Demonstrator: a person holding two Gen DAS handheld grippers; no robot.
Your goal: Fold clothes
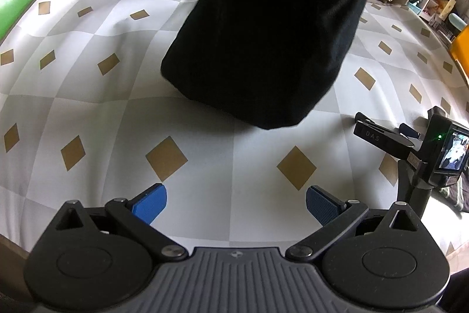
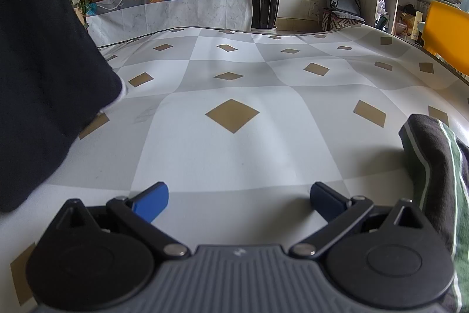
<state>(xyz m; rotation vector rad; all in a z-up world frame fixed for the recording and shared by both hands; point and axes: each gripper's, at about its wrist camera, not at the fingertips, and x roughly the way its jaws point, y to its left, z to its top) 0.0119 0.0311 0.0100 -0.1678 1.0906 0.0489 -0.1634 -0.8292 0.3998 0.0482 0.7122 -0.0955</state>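
In the left wrist view our left gripper (image 1: 236, 204) hovers low over the checked cloth (image 1: 88, 96) with its 2 blue pads (image 1: 151, 203) spread wide and nothing between them; released, touching no fabric. Ahead of it a black garment (image 1: 263, 43) hangs down from the top of frame, its lower edge at or just above the cloth; what holds it up is out of view, and we judge it is being lowered to lie flat for folding. Our right gripper (image 1: 381, 134) shows at the right edge; from the right wrist view its fingers (image 2: 152, 201) are also wide apart and empty, pointing across bare cloth; the black garment sits at its left, a striped green and dark garment (image 2: 433, 175) lies just beside its right finger, probably waiting its turn.
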